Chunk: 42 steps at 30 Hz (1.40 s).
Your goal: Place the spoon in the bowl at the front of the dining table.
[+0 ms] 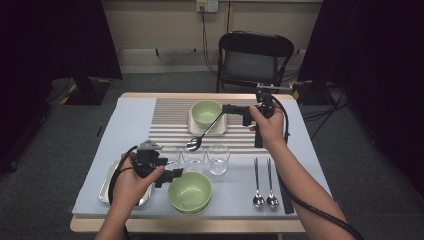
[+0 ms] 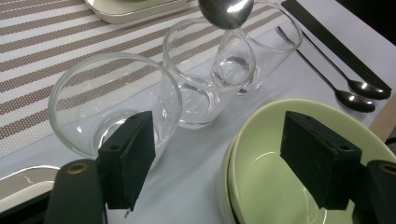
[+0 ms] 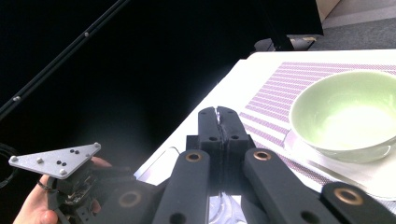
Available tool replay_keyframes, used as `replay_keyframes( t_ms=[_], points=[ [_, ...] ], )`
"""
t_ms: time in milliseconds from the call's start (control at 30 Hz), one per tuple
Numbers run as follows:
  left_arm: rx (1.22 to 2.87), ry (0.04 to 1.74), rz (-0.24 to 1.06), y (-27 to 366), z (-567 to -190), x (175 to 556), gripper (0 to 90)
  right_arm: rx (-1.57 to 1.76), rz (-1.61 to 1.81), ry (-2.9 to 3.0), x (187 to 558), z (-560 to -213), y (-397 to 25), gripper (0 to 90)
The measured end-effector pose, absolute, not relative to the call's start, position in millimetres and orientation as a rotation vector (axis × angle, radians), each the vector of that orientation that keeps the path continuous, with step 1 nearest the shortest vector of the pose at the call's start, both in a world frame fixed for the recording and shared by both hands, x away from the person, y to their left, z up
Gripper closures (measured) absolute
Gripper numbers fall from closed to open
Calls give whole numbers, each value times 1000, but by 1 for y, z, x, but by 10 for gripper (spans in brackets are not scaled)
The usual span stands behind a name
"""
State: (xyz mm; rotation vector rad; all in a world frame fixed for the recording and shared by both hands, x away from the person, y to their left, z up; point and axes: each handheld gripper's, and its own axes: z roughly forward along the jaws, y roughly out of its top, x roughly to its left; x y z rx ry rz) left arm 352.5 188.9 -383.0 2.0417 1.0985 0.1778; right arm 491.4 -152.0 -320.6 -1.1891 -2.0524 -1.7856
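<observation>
Holding a spoon (image 1: 205, 133) clenched above the middle glass (image 1: 193, 158), the right tool (image 1: 226, 108) hovers mid-worktop; the left tool (image 1: 175, 176), released, hangs over the near-edge green bowl (image 1: 190, 192).

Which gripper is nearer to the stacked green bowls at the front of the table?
Left. The left gripper hangs open at the stacked green bowls' left rim; the right gripper holds a spoon farther back.

place: lab/studio | signs: black curtains (image 1: 60, 35), lone folding chair (image 1: 255, 57), staged table (image 1: 125, 125), cables
</observation>
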Motion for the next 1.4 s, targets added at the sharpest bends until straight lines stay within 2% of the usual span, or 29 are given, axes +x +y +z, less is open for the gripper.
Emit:
replay_keyframes(
  t_ms=[1400],
  points=[
    [2088,1103,175,195,-400,336,262,-1248,-1790,-2083,502,-319,-151,900]
  ],
)
